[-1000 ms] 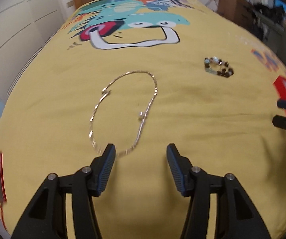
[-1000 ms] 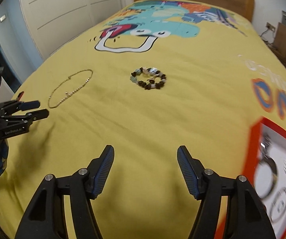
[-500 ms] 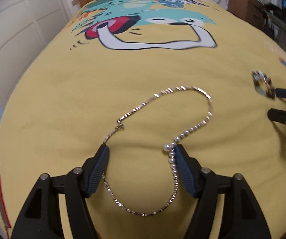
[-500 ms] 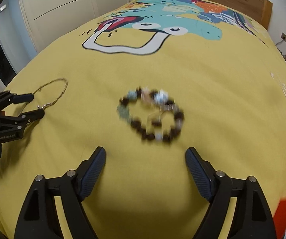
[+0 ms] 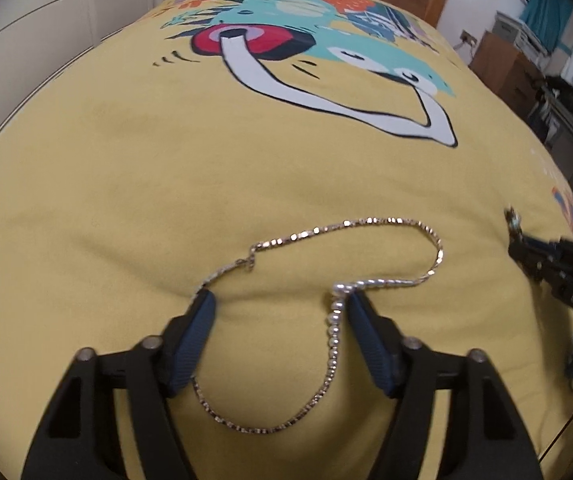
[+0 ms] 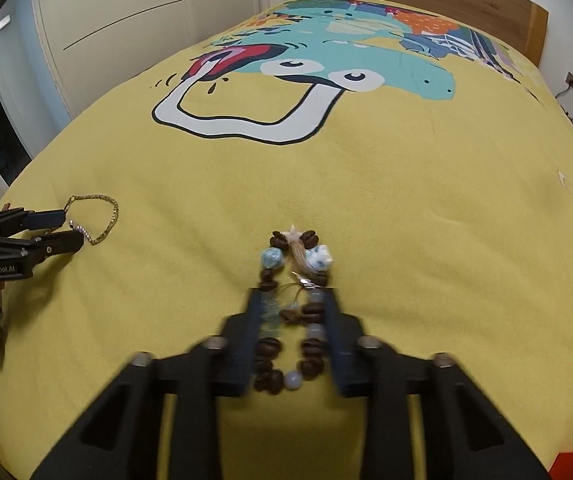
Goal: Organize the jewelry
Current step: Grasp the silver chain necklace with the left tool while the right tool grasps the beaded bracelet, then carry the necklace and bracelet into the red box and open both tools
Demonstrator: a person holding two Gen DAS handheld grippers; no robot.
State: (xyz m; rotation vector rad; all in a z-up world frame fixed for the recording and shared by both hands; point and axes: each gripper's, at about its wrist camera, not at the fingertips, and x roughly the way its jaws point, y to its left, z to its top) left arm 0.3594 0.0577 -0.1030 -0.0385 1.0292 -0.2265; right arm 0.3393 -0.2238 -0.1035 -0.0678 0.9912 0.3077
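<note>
Left wrist view: the left gripper (image 5: 278,300) is spread wide, pads pressed into the yellow bedspread (image 5: 126,184) on either side of the silver necklace (image 5: 346,236), whose near loop lies between the fingers. Part of the chain is hidden under the left pad. At the necklace's right, the right gripper (image 5: 516,242) is cut off by the frame edge.

Right wrist view: the right gripper (image 6: 292,300), blurred, has its fingers closing in around the beaded bracelet (image 6: 292,320); whether they touch the beads is unclear. Left of the bracelet, the necklace (image 6: 102,216) lies at the left gripper's tips
</note>
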